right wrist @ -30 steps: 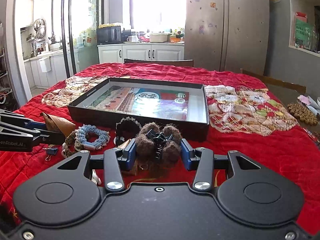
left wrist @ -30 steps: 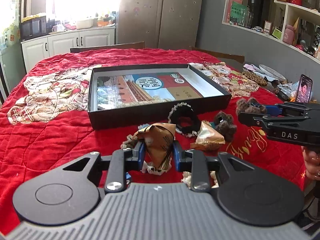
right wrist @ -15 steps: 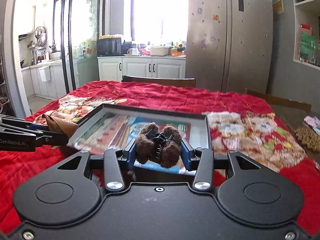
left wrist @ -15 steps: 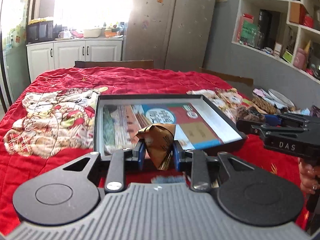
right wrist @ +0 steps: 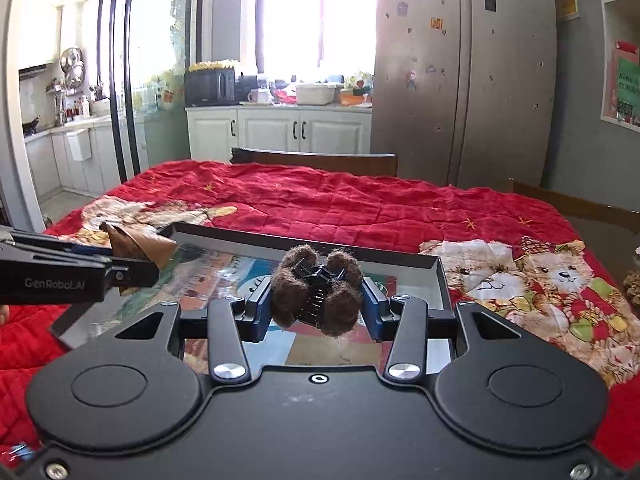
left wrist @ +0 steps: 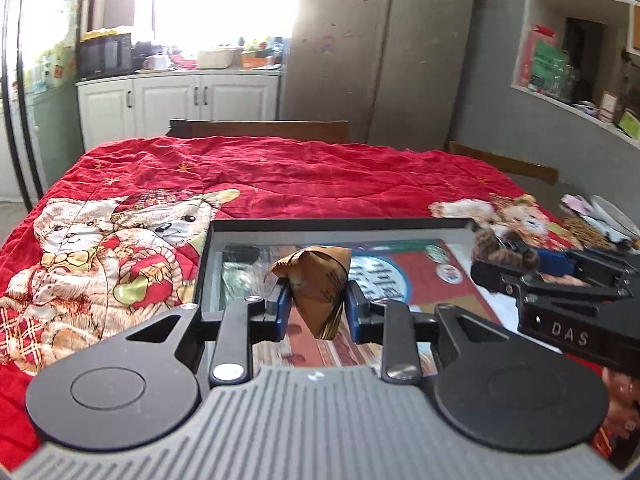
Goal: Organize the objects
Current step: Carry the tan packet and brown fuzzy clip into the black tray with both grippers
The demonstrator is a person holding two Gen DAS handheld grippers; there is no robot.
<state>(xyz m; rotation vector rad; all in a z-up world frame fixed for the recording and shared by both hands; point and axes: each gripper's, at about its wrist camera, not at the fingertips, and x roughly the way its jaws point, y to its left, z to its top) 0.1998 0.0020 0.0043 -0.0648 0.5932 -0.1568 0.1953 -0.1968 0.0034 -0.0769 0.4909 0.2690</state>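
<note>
A crinkled, glossy brown foil packet [left wrist: 318, 288] sits between the blue pads of the matt black plastic left tool [left wrist: 316, 308]. The fuzzy brown hair claw [right wrist: 318, 294] has black plastic teeth. The shallow box [left wrist: 340, 227] has matt black walls and a shiny printed floor, resting on quilted red cloth [left wrist: 280, 176].

Tray [left wrist: 340, 225] on quilt [left wrist: 280, 176], packet [left wrist: 316, 280] left of hair clip [right wrist: 316, 292], seemingly above tray

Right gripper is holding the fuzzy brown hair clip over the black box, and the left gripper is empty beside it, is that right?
Not quite: the left gripper is not empty. The left wrist view shows it shut on a brown paper-wrapped packet. The right gripper does hold the fuzzy brown hair clip over the black box.
</note>
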